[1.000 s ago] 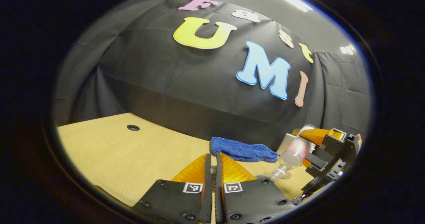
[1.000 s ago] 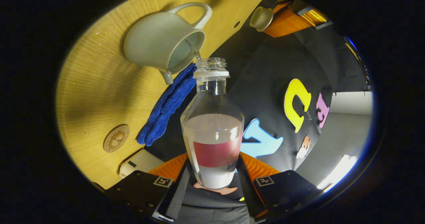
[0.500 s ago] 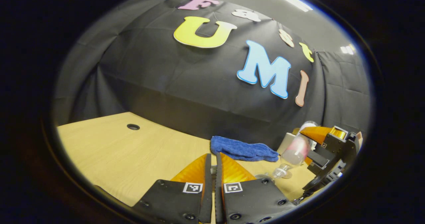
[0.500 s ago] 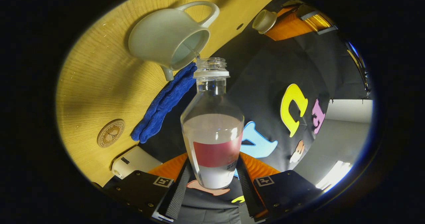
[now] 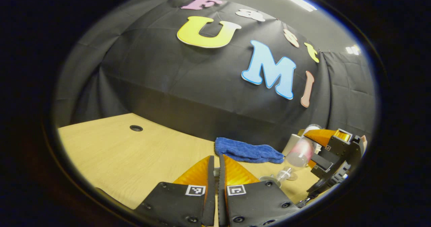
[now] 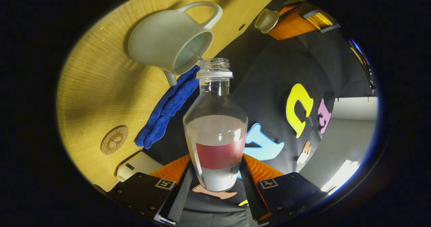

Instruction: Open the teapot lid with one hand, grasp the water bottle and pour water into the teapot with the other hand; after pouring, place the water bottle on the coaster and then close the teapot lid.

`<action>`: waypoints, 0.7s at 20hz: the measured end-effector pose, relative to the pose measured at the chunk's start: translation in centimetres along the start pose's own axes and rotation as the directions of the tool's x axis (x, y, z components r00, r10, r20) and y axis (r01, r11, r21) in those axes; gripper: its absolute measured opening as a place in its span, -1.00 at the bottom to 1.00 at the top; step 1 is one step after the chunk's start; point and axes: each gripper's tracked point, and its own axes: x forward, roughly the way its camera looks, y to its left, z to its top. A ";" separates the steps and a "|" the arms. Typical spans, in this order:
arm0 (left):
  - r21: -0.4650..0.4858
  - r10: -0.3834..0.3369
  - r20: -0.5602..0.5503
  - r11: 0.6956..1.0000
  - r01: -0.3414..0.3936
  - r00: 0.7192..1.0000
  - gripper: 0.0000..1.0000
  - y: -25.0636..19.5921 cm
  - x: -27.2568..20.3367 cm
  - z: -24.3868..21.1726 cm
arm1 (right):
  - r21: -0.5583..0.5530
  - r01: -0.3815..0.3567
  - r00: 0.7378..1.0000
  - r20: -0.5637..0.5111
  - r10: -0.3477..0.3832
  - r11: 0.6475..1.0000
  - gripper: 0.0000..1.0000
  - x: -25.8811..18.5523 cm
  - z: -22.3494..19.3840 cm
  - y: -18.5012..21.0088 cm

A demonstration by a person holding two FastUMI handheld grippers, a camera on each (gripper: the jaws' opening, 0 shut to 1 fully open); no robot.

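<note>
Currently the right gripper pinches one clear bottle by its labelled lower body, tipped so its open mouth sits at the rim of one pale teapot, toward 11 o'clock in the right gripper view. Partly full, the bottle likely feels moderately heavy, smooth and slippery; the labelled waist looks the surest hold. One lid is pinched by the left gripper at 1 o'clock. One round coaster lies at 8 o'clock on the table, beside one blue cloth and one white box.
</note>
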 end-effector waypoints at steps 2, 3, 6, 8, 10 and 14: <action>0.001 0.003 0.001 1.000 -0.003 1.000 -0.80 0.2 0.0 0.1 | 0.090 -0.051 0.999 0.006 0.051 0.995 0.50 0.1 0.1 1.1; 0.002 0.005 0.000 1.000 -0.005 1.000 -0.80 0.2 0.0 -0.1 | 0.150 -0.087 0.996 0.014 0.086 0.985 0.50 0.1 0.2 1.8; 0.003 0.009 0.001 1.000 -0.009 1.000 -0.80 0.4 0.0 -0.1 | 0.315 -0.169 0.985 0.039 0.165 0.934 0.51 0.1 0.5 3.2; 0.003 0.010 -0.001 1.000 -0.010 1.000 -0.80 0.4 0.2 0.0 | 0.389 -0.206 0.978 0.053 0.202 0.898 0.51 -0.2 0.5 4.0; 0.005 0.010 -0.006 1.000 -0.010 1.000 -0.80 0.3 0.1 -0.4 | 0.472 -0.254 0.966 0.073 0.249 0.844 0.51 -0.3 0.6 5.1; 0.004 0.008 -0.011 1.000 -0.008 1.000 -0.80 0.3 0.3 -0.5 | 0.586 -0.296 0.948 0.083 0.308 0.754 0.51 -0.5 -0.1 6.7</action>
